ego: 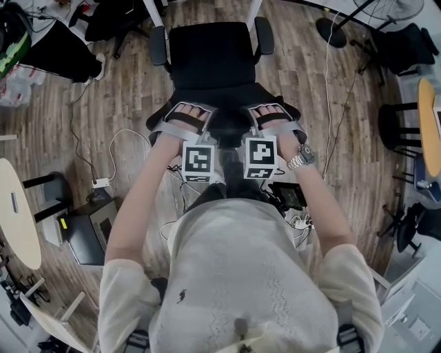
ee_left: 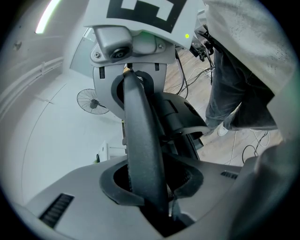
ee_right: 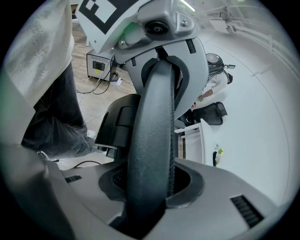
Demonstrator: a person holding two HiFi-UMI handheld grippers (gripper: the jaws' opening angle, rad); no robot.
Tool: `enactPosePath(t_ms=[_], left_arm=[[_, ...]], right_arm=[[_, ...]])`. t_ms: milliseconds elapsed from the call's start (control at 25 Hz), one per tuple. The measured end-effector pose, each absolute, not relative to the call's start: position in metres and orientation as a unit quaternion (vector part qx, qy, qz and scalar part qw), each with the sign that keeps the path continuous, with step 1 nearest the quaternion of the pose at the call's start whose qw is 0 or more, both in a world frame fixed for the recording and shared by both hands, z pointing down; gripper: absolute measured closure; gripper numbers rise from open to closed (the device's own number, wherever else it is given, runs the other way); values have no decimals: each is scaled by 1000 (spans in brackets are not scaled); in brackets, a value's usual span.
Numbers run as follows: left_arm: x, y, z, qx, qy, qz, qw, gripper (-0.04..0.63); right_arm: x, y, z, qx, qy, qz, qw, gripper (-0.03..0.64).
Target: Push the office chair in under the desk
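The black office chair (ego: 210,55) stands in front of me on the wood floor, its seat facing away. Both grippers hold the top edge of its backrest (ego: 226,125). The left gripper (ego: 186,114) is clamped on the edge left of centre and the right gripper (ego: 270,112) right of centre. In the left gripper view the black padded edge (ee_left: 143,150) runs up between the jaws of the left gripper (ee_left: 150,187), which press on it. The right gripper view shows the same edge (ee_right: 152,140) pinched in the right gripper (ee_right: 150,187). Each view shows the other gripper across the backrest.
Two white legs (ego: 157,12) rise at the frame's top on either side of the chair. Cables and a power strip (ego: 102,183) lie on the floor at left by a dark box (ego: 89,238). Round wooden tables stand at far left (ego: 17,214) and far right (ego: 428,124).
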State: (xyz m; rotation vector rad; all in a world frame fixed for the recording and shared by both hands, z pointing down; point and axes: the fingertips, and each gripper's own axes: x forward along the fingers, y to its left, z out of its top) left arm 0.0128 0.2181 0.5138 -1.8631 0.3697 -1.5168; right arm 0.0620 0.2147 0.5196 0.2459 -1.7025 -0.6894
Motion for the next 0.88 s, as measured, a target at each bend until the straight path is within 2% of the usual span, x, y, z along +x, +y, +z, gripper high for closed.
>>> enactPosePath(t_ms=[880], left_arm=[[-6, 172, 512, -723, 137, -579, 352, 449]], right_arm=[[42, 171, 519, 107, -737, -283, 604, 462]])
